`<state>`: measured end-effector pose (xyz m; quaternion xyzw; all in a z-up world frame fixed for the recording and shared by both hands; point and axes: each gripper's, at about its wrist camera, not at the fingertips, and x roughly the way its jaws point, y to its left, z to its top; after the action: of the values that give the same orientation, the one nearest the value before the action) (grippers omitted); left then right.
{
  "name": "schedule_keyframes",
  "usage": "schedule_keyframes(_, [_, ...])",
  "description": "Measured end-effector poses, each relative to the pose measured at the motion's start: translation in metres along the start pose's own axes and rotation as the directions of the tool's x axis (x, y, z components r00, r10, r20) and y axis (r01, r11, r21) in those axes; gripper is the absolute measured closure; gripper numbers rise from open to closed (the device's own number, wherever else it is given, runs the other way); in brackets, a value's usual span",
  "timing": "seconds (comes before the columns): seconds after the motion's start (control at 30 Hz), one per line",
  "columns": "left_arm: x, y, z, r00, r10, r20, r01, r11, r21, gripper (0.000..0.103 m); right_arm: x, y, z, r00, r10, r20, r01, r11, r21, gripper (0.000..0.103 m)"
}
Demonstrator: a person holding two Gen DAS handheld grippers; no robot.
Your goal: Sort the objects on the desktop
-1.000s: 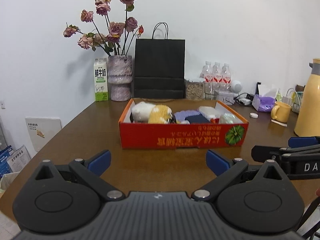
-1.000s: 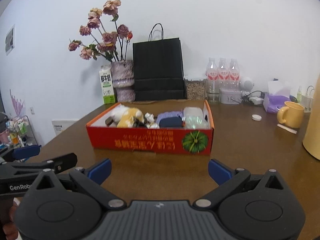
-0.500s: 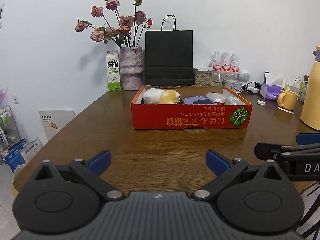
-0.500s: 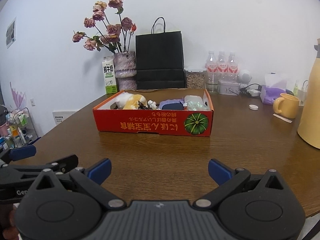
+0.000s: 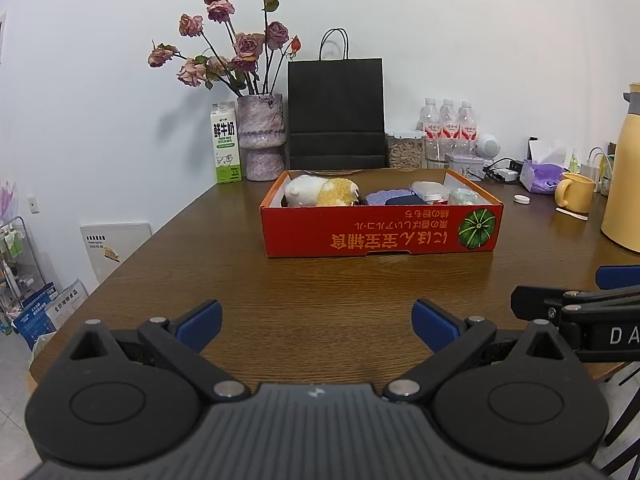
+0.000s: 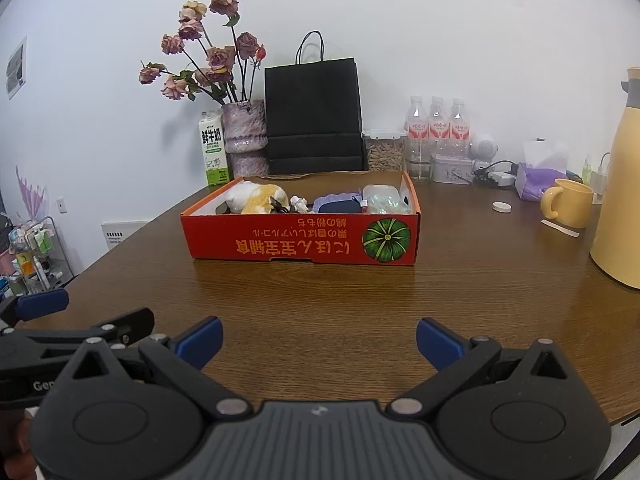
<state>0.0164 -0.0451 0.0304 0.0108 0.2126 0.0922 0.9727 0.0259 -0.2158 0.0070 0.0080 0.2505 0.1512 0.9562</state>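
**Two released tongs facing one red tray**

One red tray [image 5: 380,228] lies straight ahead of both tongs on the table [image 5: 320,292], its long axis running left to right. I hold the left gripper [image 5: 316,318] and right gripper [image 6: 319,338] spread and empty, well short of it; neither looks clearly nearer. Inside I count one plush toy [image 6: 256,196], one purple pouch [image 6: 340,203] and, I think, two clear packets [image 6: 382,199]. Behind stand three bottles [image 6: 436,120] and one mug [image 6: 568,202].
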Motion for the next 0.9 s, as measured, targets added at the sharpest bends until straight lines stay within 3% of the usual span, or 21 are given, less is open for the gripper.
schedule_keyframes(0.9, [-0.0006, -0.0004, -0.0007, 1.0, 0.009, -0.002, -0.009, 1.0, 0.009, 0.0, 0.0004, -0.0017, -0.001, 1.0, 0.001, -0.003, -0.001, 1.0, -0.001, 0.0])
